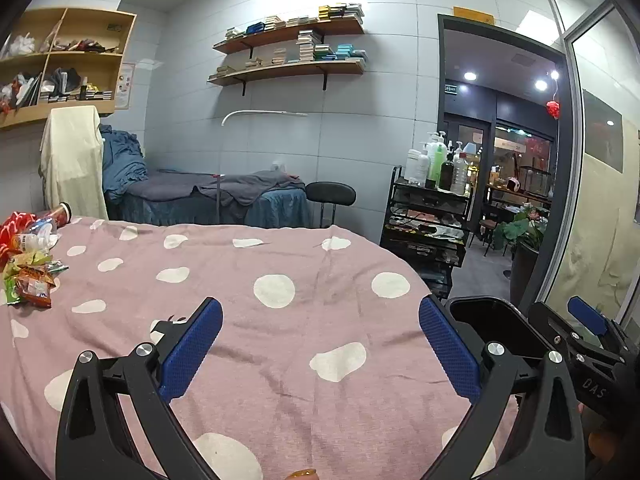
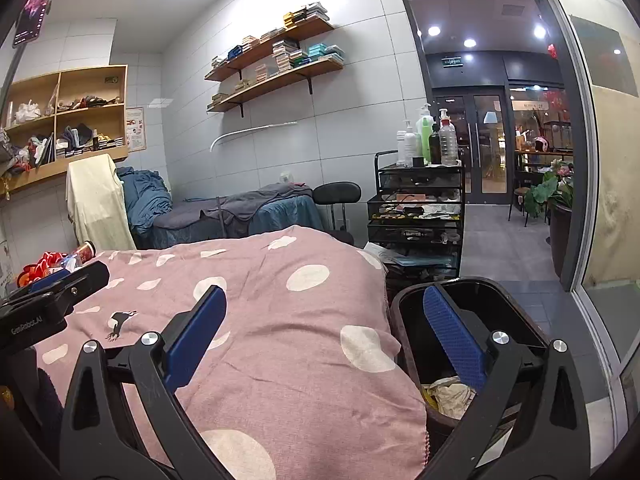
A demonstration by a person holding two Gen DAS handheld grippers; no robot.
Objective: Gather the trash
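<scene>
A pile of snack wrappers [image 1: 30,276], a crushed plastic bottle [image 1: 38,234] and a red cup [image 1: 62,214] lie at the far left of the pink spotted bed cover [image 1: 280,328]. The pile also shows in the right wrist view [image 2: 48,262]. A black trash bin [image 2: 472,304] stands at the bed's right edge, with crumpled paper [image 2: 448,394] inside; its rim shows in the left wrist view [image 1: 484,312]. My left gripper [image 1: 320,348] is open and empty over the cover. My right gripper [image 2: 324,336] is open and empty, straddling the bed edge and the bin.
A black trolley [image 2: 416,208] with bottles stands behind the bin. A second bed [image 1: 224,200] and a black stool [image 1: 330,194] lie beyond. A wooden cabinet [image 1: 60,60] and wall shelves [image 1: 288,52] are on the walls. An open doorway [image 2: 488,120] is at right.
</scene>
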